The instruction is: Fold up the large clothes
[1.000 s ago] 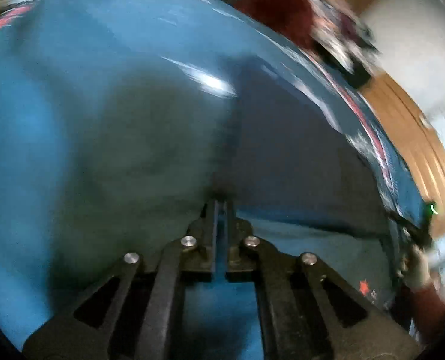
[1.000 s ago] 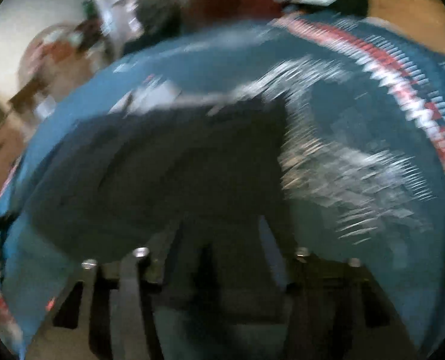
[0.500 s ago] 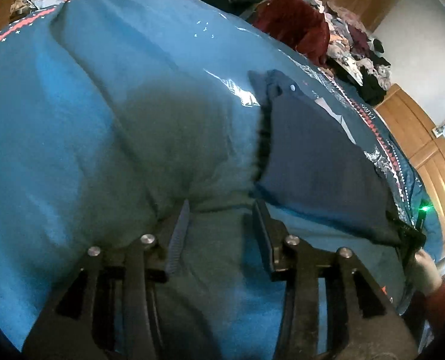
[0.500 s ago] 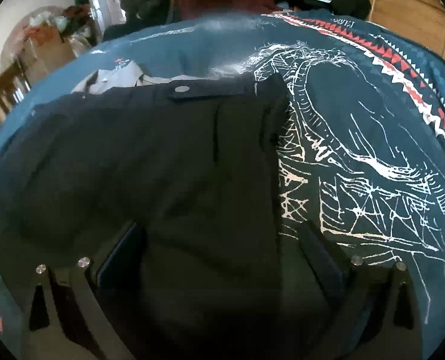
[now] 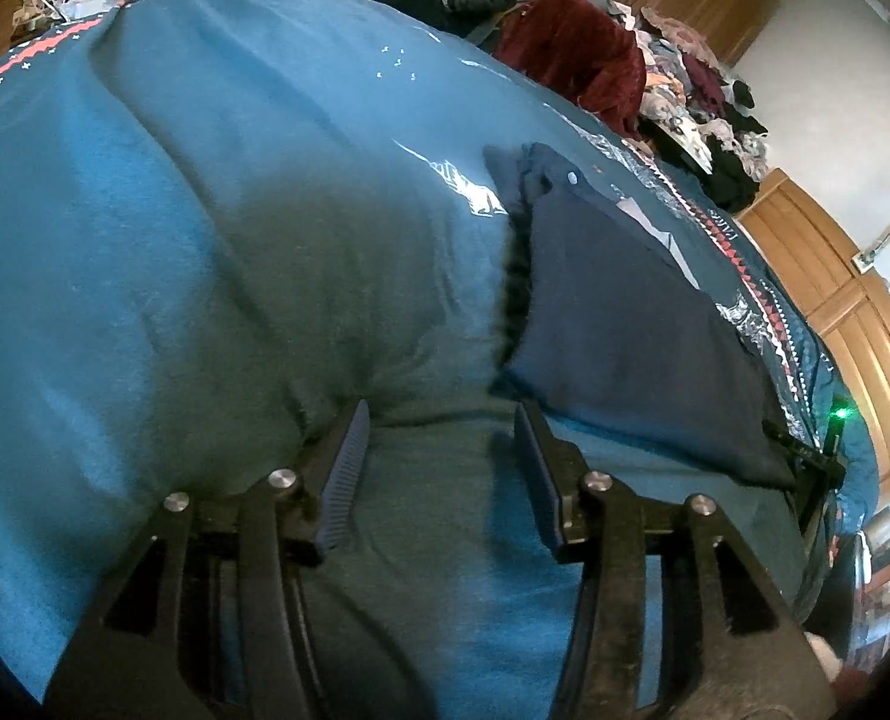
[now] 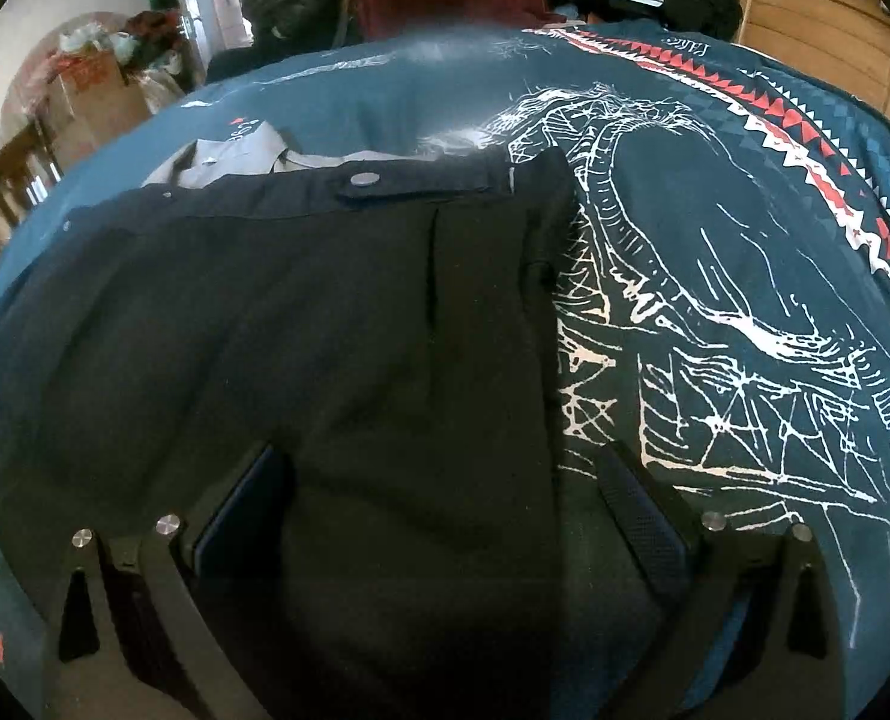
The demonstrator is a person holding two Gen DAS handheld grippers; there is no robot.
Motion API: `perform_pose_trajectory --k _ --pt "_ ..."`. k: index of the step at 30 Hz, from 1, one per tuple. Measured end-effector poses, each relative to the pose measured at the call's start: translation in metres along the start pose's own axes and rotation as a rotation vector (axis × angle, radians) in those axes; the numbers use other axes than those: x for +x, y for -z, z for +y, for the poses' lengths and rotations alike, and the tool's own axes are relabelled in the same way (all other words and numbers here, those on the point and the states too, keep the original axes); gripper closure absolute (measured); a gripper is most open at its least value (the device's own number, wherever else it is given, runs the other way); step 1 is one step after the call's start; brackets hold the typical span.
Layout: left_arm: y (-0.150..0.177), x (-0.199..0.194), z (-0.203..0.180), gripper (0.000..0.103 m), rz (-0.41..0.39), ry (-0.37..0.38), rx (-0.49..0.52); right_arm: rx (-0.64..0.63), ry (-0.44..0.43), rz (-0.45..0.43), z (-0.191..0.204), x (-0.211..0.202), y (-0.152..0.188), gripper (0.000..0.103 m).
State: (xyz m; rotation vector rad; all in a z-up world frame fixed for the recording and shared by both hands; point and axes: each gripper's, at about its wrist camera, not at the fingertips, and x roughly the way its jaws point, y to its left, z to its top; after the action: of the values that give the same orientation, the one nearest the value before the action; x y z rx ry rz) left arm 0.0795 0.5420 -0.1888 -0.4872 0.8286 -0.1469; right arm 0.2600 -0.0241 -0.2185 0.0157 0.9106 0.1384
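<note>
Dark navy trousers [image 6: 336, 330] lie folded flat on the teal bedspread [image 6: 715, 252], waistband and metal button [image 6: 363, 180] at the far end. My right gripper [image 6: 438, 474] is open and low over the near end of the trousers, with cloth between its fingers [image 6: 643, 516] but not pinched. In the left wrist view the trousers [image 5: 625, 330] lie to the right. My left gripper [image 5: 441, 426] is open over bare bedspread [image 5: 174, 240], just beside the trousers' near corner. The right gripper [image 5: 805, 456] shows at the trousers' far edge, with a green light.
A grey garment [image 6: 228, 150] lies beyond the trousers' waistband. A maroon garment [image 5: 571, 60] and a heap of clothes [image 5: 703, 96] sit at the bed's far end by wooden panels [image 5: 853, 312]. A person in a dark jacket [image 6: 288, 6] sits behind, near cardboard boxes [image 6: 90, 96].
My left gripper was shut a second ago and has opened and drawn back. The trousers have settled flat on the bedspread, and both views have steadied. The right gripper's jaws stand wider.
</note>
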Motion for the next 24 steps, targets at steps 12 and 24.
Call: perform_pose_trajectory --k 12,24 --pt "-0.0001 0.0022 -0.0016 0.053 -0.007 0.005 0.005 0.010 -0.007 -0.005 0.0015 -0.0008 0.0007 0.000" --pt "0.0004 0.0046 0.0019 0.053 -0.010 0.016 0.001 0.009 -0.005 -0.004 0.0015 -0.0005 0.0008 0.000"
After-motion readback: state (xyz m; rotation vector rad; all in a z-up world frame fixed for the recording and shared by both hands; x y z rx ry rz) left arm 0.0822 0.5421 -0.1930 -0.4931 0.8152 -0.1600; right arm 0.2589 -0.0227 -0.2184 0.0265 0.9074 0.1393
